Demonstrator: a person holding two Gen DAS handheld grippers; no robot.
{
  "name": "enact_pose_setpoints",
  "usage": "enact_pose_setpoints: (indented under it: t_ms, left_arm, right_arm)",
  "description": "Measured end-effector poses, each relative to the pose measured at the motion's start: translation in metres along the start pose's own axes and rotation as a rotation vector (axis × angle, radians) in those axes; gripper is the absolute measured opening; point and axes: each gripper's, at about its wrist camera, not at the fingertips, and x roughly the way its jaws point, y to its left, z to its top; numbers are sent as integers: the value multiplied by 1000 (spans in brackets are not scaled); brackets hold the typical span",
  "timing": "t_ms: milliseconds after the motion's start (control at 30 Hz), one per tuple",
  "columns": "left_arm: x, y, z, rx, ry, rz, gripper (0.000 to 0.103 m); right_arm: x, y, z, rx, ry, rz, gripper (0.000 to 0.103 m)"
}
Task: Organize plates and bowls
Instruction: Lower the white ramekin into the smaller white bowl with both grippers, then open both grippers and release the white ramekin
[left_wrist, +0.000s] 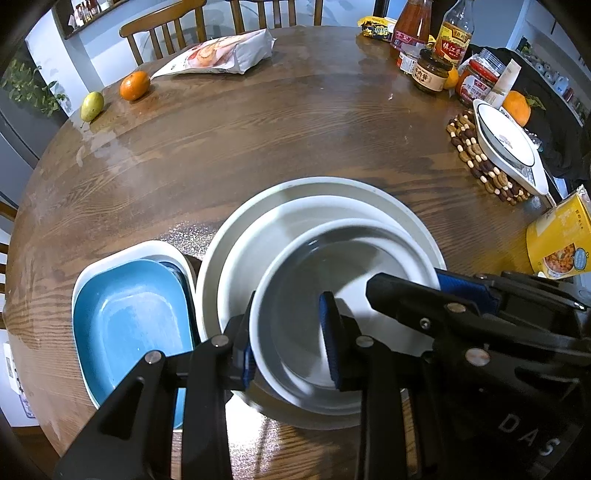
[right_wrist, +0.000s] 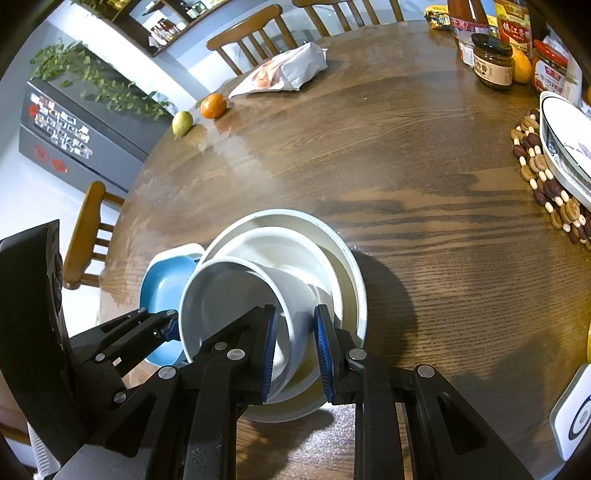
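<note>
**Bowls Nest on the Round Table**

Wood grain runs across the big round table (left_wrist: 295, 122), and chairs stand around its far side. Near its close edge sits a stack of white bowls: a small bowl (left_wrist: 321, 332) sits tilted inside a middle bowl (left_wrist: 258, 258), and that one sits inside a big bowl (left_wrist: 332, 184). They go small into big so they take up less room.

The left gripper (left_wrist: 288, 339) has its jaws part way apart, one finger outside the small bowl's rim and one inside. A thin gap shows at the inner pad, so the rim seems loose between them, not pinched.

The right gripper (right_wrist: 295, 350) has its jaws on each side of the nested rims at the other edge of the stack. They are only a little apart. Whether the pads really press the rims is hard to tell.

Just left of the left jaws lies a blue dish (left_wrist: 125, 314) inside a white dish (left_wrist: 155, 247), stacked the same way.

Well beyond the jaws, off to the right, a white plate with a dark rim (left_wrist: 506, 144) rests on a bead mat (left_wrist: 476, 158), likely still to be sorted. That plate is cut off in the right view. The near edges of the bowls hide behind the black fingers.
</note>
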Motion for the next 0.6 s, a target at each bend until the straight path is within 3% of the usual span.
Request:
enact_pose_setpoints:
  t_ms: [600]
  left_arm:
    - [1, -2, 2, 4, 3, -13, 37]
  right_arm:
    - [3, -2, 3, 11, 4, 4, 24]
